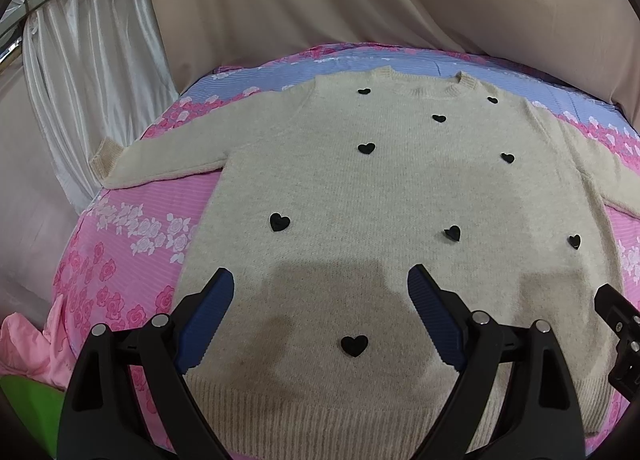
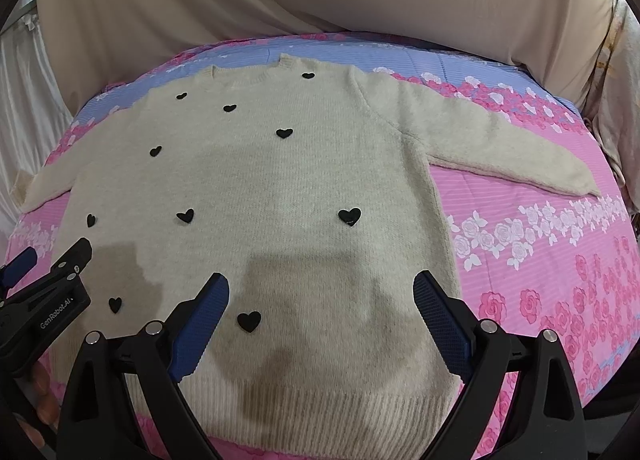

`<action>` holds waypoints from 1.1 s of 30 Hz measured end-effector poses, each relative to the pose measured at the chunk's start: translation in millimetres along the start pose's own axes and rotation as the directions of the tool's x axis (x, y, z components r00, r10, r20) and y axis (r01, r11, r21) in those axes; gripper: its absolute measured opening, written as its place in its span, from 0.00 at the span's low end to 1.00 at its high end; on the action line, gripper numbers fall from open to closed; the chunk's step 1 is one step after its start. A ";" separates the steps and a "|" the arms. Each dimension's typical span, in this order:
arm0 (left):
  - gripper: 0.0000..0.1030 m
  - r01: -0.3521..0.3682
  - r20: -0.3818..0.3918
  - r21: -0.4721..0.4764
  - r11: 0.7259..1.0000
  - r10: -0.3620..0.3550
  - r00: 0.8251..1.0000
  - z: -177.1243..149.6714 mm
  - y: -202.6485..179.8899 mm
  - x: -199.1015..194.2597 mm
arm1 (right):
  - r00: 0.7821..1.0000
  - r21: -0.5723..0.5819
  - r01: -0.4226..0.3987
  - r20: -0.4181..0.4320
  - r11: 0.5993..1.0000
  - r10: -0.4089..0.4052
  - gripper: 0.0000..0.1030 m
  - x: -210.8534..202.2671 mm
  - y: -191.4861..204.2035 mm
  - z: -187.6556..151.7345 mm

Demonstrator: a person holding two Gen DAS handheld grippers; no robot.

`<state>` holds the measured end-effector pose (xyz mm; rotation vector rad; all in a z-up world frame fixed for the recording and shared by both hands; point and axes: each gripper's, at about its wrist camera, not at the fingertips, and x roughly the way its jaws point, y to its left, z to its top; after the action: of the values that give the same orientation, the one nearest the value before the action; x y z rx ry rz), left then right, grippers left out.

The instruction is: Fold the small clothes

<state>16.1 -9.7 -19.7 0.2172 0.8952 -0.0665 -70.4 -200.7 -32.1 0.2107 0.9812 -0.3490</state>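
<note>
- On the bed (image 1: pixel 132 196), a cream sweater (image 1: pixel 380 188) lay flat, sleeves spread.
- Left gripper (image 1: pixel 320 280) hovered above its hem, jaws apart, holding nothing.
- Right gripper (image 2: pixel 320 284) likewise.

Cream knitted sweater (image 1: pixel 400 196), dotted with small black hearts (image 1: pixel 279 222), spread flat and face up on the pink-and-blue floral bedspread (image 2: pixel 540 260). Neckline at the blue far band, ribbed hem at the near pink edge, both sleeves stretched straight out sideways.
</note>
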 end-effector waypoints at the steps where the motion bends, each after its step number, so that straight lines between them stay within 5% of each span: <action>1: 0.84 -0.001 -0.001 0.000 1.000 0.001 1.000 0.0 -0.2 0.5 | 1.000 0.000 0.000 -0.001 1.000 0.000 0.89 0.0 -0.2 -0.3; 33: 0.84 -0.023 -0.025 0.016 1.000 0.023 0.999 -0.5 -4.4 8.4 | 0.999 -0.003 -0.018 -0.033 1.000 0.018 0.89 11.2 2.9 2.7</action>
<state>20.4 -13.6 -27.2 0.2431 0.9172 -0.0492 -61.5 -201.0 -40.0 0.2230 1.0116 -0.3287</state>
